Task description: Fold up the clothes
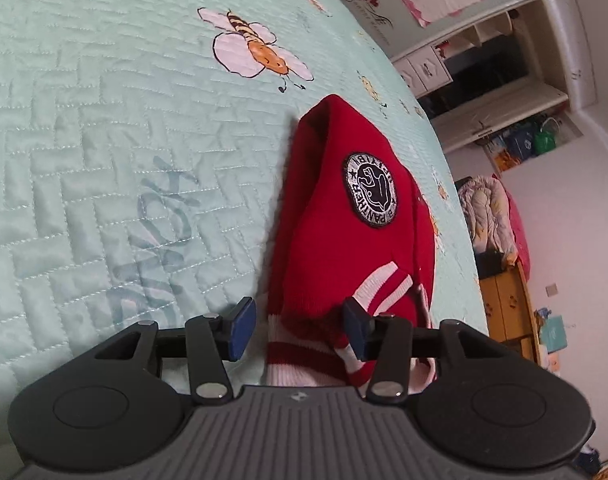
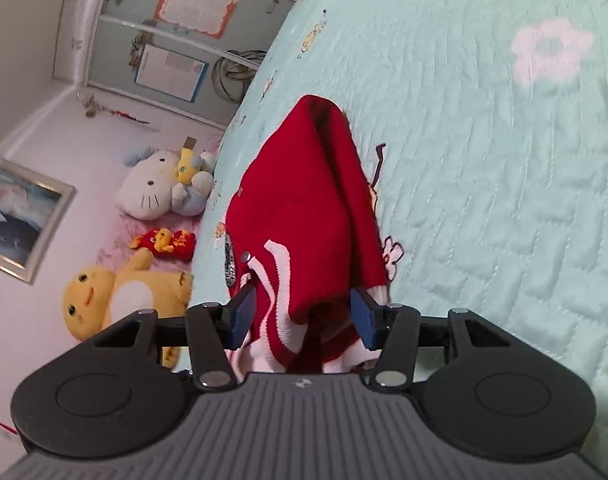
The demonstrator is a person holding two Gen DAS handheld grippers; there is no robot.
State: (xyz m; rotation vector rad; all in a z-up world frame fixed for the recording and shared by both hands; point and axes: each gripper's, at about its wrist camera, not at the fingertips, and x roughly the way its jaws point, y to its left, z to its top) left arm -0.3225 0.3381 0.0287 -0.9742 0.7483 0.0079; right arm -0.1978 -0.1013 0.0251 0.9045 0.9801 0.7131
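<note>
Left gripper [image 1: 299, 330] first: blue flat pads on black linkage arms, jaws spread wide. Between them sits the striped cuff end of a red knit sweater w/ white ribbed bands [image 1: 332, 216]. The right pad touches the knit edge, the left pad is clear of it, over the bedspread. Nothing pinched. The sweater runs fwd from the jaws in a long bunched heap, narrowing to a rounded tip. A round black-and-white embroidered patch [image 1: 371, 191] is sewn on its side, ahead & right of the jaws. Underneath, a mint-green quilted bedspread w/ herringbone stitching [image 1: 103, 160], satiny sheen; a cartoon bee print [image 1: 259, 50] is far ahead, left of the sweater.

Right gripper [image 2: 301, 318]: same blue pads, also spread wide. The red sweater [image 2: 299, 208] lies bunched between them, striped hem down at the jaws; the fabric fills most of the gap, but whether either pad touches it, can't tell. Soft folds, a deep crease along the middle. A white flower print [image 2: 550, 54] shows far ahead-right on the bedspread [image 2: 484, 200].
</note>
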